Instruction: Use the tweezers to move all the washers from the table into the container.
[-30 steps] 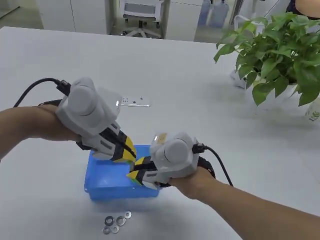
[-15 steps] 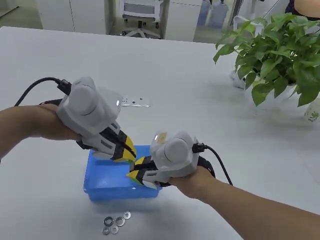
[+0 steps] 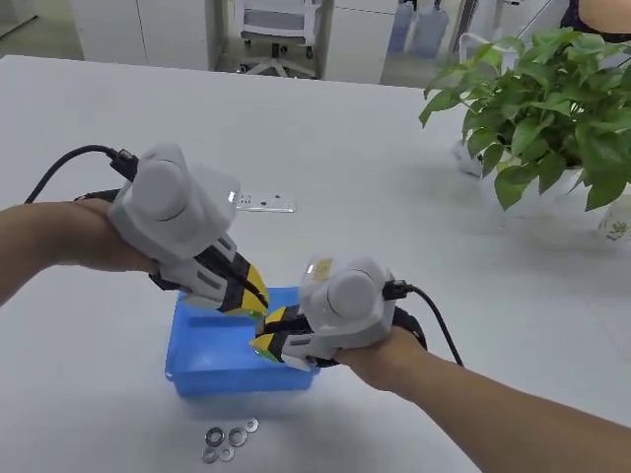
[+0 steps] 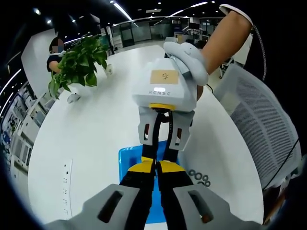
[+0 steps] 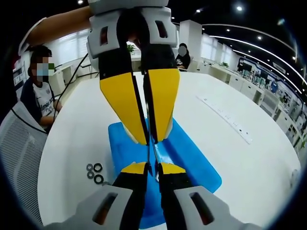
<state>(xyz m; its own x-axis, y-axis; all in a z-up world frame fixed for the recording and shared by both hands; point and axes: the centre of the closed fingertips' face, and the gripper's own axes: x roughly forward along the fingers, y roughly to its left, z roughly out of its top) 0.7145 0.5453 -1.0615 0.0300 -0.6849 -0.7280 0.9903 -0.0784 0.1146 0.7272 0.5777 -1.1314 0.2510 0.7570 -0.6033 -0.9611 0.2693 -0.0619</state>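
A blue container (image 3: 209, 357) stands on the white table, with several metal washers (image 3: 229, 439) lying just in front of it. Both grippers meet tip to tip above the container's right part. My left gripper (image 3: 253, 297) comes from the upper left and my right gripper (image 3: 266, 345) from the right. In the right gripper view thin silver tweezers (image 5: 151, 153) run from between the left gripper's yellow jaws down into my right gripper (image 5: 152, 168), and both pairs of jaws are shut on them. The washers (image 5: 94, 173) lie left of the container (image 5: 192, 165) there. The left gripper (image 4: 156, 166) faces the right one above the container (image 4: 125, 157), with the washers (image 4: 198, 177) beside it.
A leafy potted plant (image 3: 552, 99) stands at the table's far right. A flat white power strip (image 3: 264, 203) lies behind the left gripper. An office chair (image 3: 276, 25) sits beyond the table's far edge. A person (image 5: 41, 91) sits near the table.
The left gripper has risen and shifted slightly left. The right gripper, container and washers stay where they were.
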